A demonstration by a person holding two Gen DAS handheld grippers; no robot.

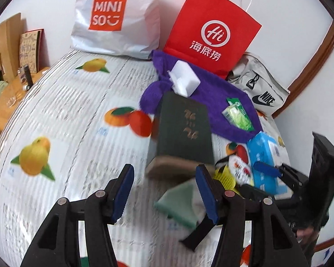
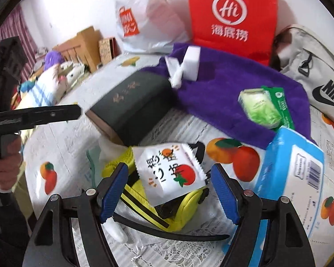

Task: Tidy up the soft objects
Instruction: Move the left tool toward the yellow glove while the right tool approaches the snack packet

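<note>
A tablecloth (image 1: 73, 102) printed with oranges, pears and grey text blocks covers the table, which stands against a white wall (image 1: 285, 15) with a brown wooden trim curving down at two o'clock. At twelve o'clock in the left wrist view two bags lean on the wall: a white plastic bag (image 1: 113, 17) with an orange logo and a red paper bag (image 1: 211, 29) with white handles. A grey fabric bag (image 1: 258, 86) lies at two o'clock beside the red one. At nine o'clock a wooden shelf (image 1: 4, 104) holds cardboard boxes and small clutter; the right wrist view shows stuffed toys (image 2: 55, 77) and a striped curtain further that way.

A purple towel (image 1: 220, 95) spreads in front of the red bag, with a white block (image 1: 186, 79) and a green packet (image 1: 238, 113) lying on it. A dark green book (image 1: 182, 133) rests against the towel's near edge. At three o'clock sits a blue tissue pack (image 1: 267, 162).

The left gripper (image 1: 164, 191) hangs with its jaws apart and nothing between them, above a green cloth (image 1: 180, 204). The right gripper (image 2: 169, 191) is also spread wide, its jaws either side of a white snack packet (image 2: 171, 173) lying on a yellow pouch (image 2: 167, 209), without pressing on either.
</note>
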